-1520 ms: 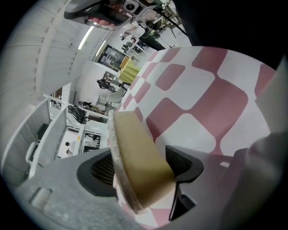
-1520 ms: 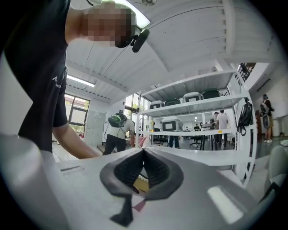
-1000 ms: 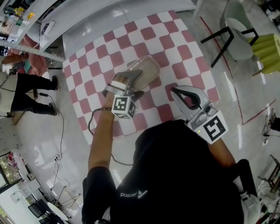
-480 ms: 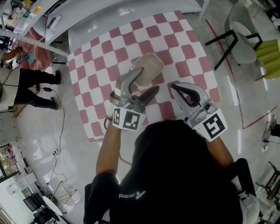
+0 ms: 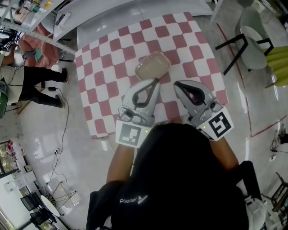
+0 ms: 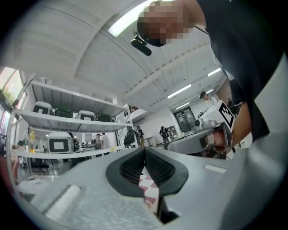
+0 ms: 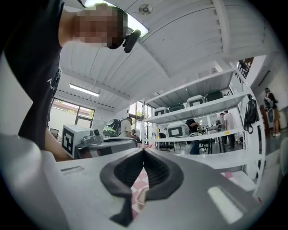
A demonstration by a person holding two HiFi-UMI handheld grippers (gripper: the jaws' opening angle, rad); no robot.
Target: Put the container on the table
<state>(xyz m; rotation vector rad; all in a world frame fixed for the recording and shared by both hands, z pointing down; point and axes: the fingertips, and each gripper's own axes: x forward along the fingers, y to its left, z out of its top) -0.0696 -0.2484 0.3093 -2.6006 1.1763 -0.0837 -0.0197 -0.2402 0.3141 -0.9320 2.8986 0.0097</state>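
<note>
The container (image 5: 153, 65), a pale translucent tub with rounded corners, rests on the red-and-white checked table (image 5: 112, 49), nothing touching it. My left gripper (image 5: 156, 81) hovers just on the near side of it with its jaws shut and empty; in the left gripper view (image 6: 145, 149) the ribbed pads meet, with only checked cloth showing below them. My right gripper (image 5: 176, 84) is level with it a little to the right, also shut on nothing (image 7: 144, 151). Both point across the room at the shelves.
A chair (image 5: 247, 40) with black legs stands right of the table, beside a yellow-green object (image 5: 281, 58). A person (image 5: 36, 76) stands at far left near shelving (image 5: 27, 13). A cable (image 5: 60, 134) trails on the glossy floor.
My left gripper has let go of the container, lifted and drawn back beside the right one, rolled upright and shut its jaws. The container stays on the table. The right gripper has hardly moved.
</note>
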